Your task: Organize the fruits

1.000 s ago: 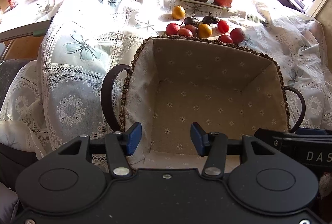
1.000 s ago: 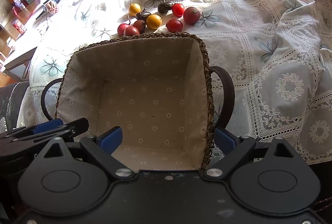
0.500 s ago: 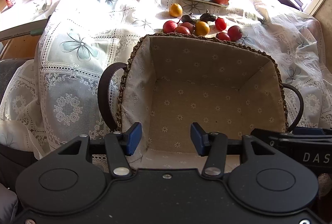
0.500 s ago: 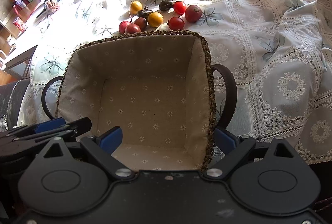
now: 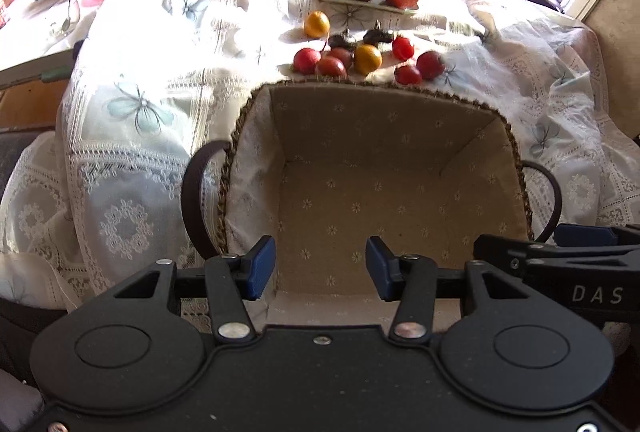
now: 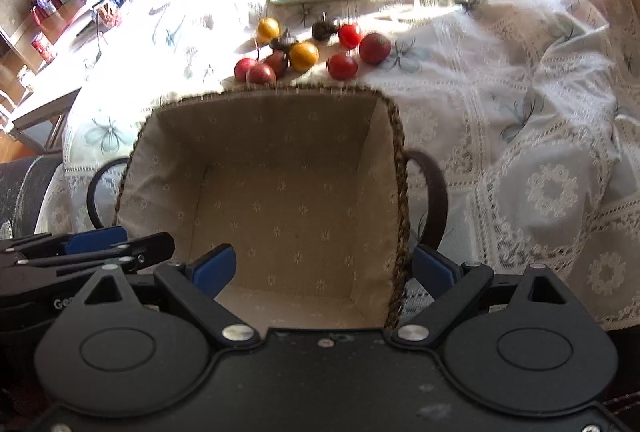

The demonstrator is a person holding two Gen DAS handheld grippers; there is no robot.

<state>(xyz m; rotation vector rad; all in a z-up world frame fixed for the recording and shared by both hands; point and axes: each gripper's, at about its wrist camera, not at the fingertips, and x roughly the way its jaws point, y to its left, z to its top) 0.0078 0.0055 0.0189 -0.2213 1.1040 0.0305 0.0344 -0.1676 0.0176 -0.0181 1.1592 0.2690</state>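
Basket (image 5: 392, 192) sliding closer to the loose fruit (image 5: 360, 58), both grippers (image 5: 320, 264) (image 6: 324, 268) released, loading comes next.

My left gripper (image 5: 320, 268) sits low at the near edge of its own view, pointing forward, its two blue-padded fingers (image 5: 260, 266) parted with a clear gap and nothing held between them. My right gripper (image 6: 324, 268) points the same way, fingers (image 6: 212, 268) spread wider than the left's, also gripping nothing. The two ride side by side: each shows at the edge of the other's camera, the right one (image 5: 560, 256) just beside the left.
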